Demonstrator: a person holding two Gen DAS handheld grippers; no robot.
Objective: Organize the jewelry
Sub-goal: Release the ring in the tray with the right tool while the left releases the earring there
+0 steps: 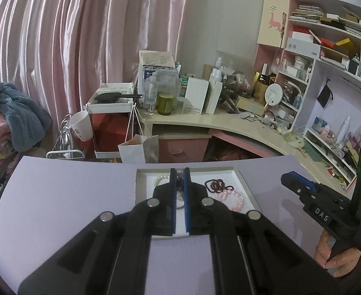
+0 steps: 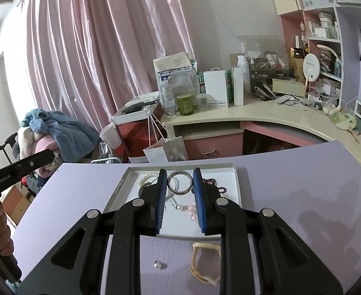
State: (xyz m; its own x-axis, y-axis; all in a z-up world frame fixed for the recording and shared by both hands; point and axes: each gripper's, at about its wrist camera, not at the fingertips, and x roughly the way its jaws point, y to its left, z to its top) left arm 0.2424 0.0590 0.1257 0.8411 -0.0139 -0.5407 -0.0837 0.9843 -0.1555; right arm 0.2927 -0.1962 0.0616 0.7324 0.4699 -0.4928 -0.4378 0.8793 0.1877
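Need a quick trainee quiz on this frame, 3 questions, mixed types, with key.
1. What does the right gripper grip between its pads? A bangle; B spoon; C key.
2. True or false: the yellow band lies inside the tray.
3. Fill in: the left gripper has its jaws ____.

Key: 1 A. 2 False; it lies on the table, on the near side of the tray. 3 shut.
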